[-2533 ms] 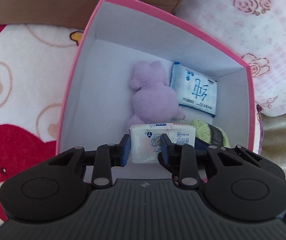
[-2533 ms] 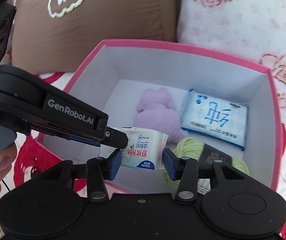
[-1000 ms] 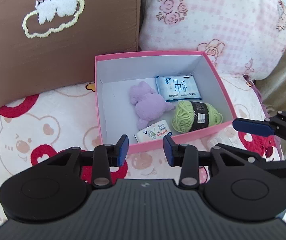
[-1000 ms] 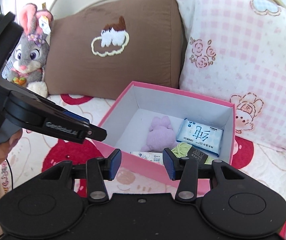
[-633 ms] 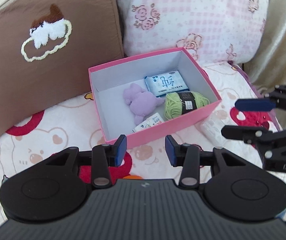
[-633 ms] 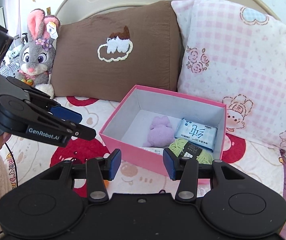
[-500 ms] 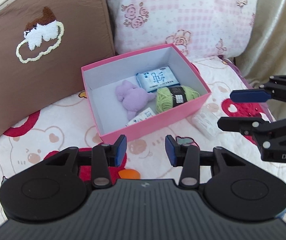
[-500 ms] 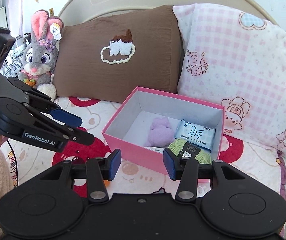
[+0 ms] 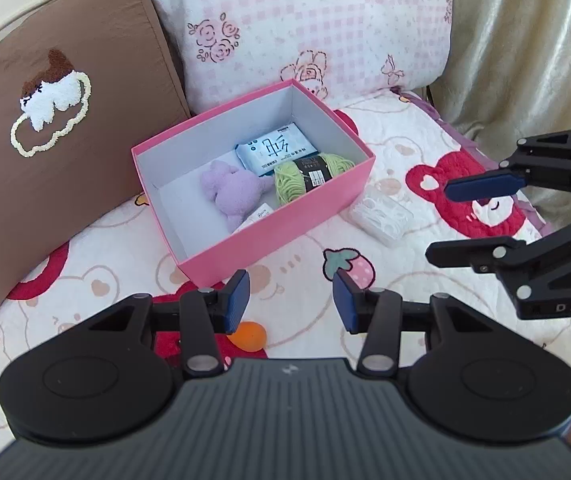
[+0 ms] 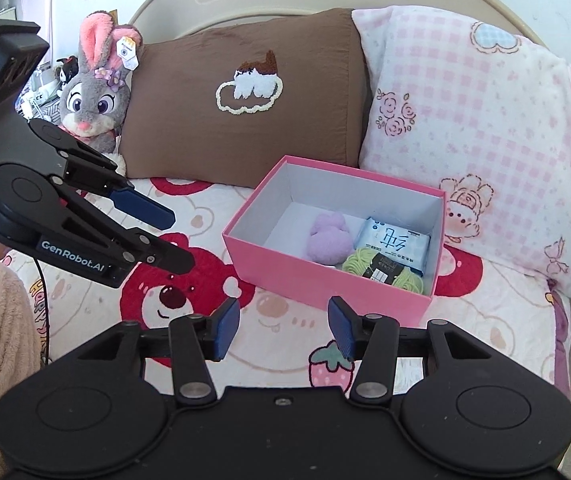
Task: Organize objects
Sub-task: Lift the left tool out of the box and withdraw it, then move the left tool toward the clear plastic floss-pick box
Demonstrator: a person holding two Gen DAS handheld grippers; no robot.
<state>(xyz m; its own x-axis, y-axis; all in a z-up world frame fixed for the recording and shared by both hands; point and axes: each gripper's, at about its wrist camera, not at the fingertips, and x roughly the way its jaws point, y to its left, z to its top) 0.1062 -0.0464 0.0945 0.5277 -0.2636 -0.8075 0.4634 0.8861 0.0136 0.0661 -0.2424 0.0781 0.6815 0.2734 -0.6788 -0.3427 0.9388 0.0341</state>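
Left wrist: pink box (image 9: 285, 228) – purple plush (image 9: 229, 192), yarn (image 9: 305, 174), perhaps wipes (image 9: 275, 151).

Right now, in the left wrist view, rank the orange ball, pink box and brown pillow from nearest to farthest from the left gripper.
1. Orange ball, just under the left gripper.
2. Pink box, straight ahead on the bedspread.
3. Brown pillow, behind the box, far left.

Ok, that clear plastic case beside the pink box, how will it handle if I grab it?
The clear plastic case looks rigid and thin-walled, so probably light and stiff. Its glossy surface may slip between the jaws. It lies flat on the soft quilt, so unlikely to roll.
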